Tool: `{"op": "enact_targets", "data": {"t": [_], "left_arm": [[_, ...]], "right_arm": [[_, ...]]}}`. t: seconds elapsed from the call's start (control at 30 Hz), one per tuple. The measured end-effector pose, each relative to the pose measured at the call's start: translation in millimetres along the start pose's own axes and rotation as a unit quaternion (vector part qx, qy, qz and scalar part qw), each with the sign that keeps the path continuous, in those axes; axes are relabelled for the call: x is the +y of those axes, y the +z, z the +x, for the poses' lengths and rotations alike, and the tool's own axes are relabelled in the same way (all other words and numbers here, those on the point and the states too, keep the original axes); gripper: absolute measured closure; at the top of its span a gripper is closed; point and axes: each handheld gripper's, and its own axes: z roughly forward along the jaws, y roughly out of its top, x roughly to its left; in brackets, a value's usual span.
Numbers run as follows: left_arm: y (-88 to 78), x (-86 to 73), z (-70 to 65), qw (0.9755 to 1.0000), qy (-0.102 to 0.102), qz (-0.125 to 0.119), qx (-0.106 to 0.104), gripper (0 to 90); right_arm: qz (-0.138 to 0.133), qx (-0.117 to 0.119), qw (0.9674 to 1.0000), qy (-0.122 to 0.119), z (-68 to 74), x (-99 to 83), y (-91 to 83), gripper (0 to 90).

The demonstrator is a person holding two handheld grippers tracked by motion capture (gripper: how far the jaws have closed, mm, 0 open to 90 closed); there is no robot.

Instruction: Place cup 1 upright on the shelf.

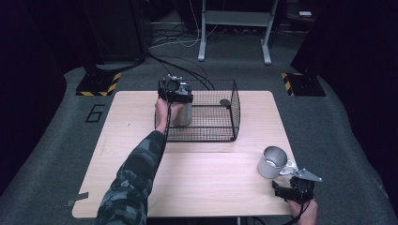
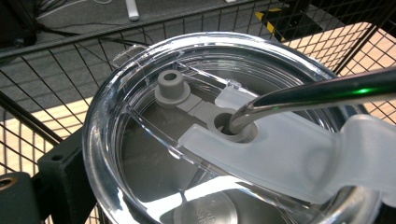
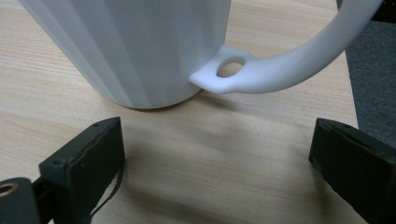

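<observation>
High view, left to right: person's left forearm in a camo sleeve (image 1: 133, 180) reaches up the wooden table (image 1: 141, 140) to the left end of a black wire basket (image 1: 232, 110), left gripper (image 1: 174, 91) sits over a steel tumbler (image 1: 182, 115) standing upright inside the basket at its left side, hand wrapped round the gripper just beside the tumbler; whether the jaws are clamped on it cannot be told from here. Small dark round thing (image 1: 225, 102) lies on the basket floor toward the right wall. Further right, a steel mug (image 1: 272, 161) stands upright on the table near the right front corner, handle pointing toward the right gripper (image 1: 293, 187), which is just short of it, not touching. Left gripper view: looking down on the tumbler's clear lid (image 2: 140, 84), grey stopper (image 2: 170, 86) near the middle, metal straw (image 2: 317, 91) going into the lid hole, frosted plastic tab (image 2: 289, 154) across the lid, one black jaw against the tumbler's left rim, other jaw hidden, grip cannot be told. Right gripper view: jaws spread wide apart, nothing between them, mug base (image 3: 140, 51) and handle (image 3: 299, 60) just ahead on the wood
</observation>
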Motion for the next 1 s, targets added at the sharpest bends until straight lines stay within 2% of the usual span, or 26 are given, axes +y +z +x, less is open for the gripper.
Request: {"op": "enact_targets", "data": {"t": [0.2,0.63,0.8,1.0], "left_arm": [[-4.4,-7.6,-5.3,1.0,0.007,-0.002,0.006,3.5],[-10.8,-7.6,-0.7,1.0,-0.006,0.008,0.001,3.0],[-21.1,-0.6,-3.6,0.9998,-0.009,-0.018,0.006,0.1],[-37.8,7.1,-3.1,0.9995,-0.004,-0.032,0.002,0.0]], "right_arm": [[-0.001,0.0,1.0,-0.001,-0.2,0.0,0.1,3.0],[0.0,0.0,1.0,-0.001,0.0,0.0,0.1,3.0],[0.0,0.0,1.0,-0.001,0.0,0.0,0.0,3.1],[-0.001,0.0,1.0,-0.001,-0.1,0.0,0.1,3.1]]}}
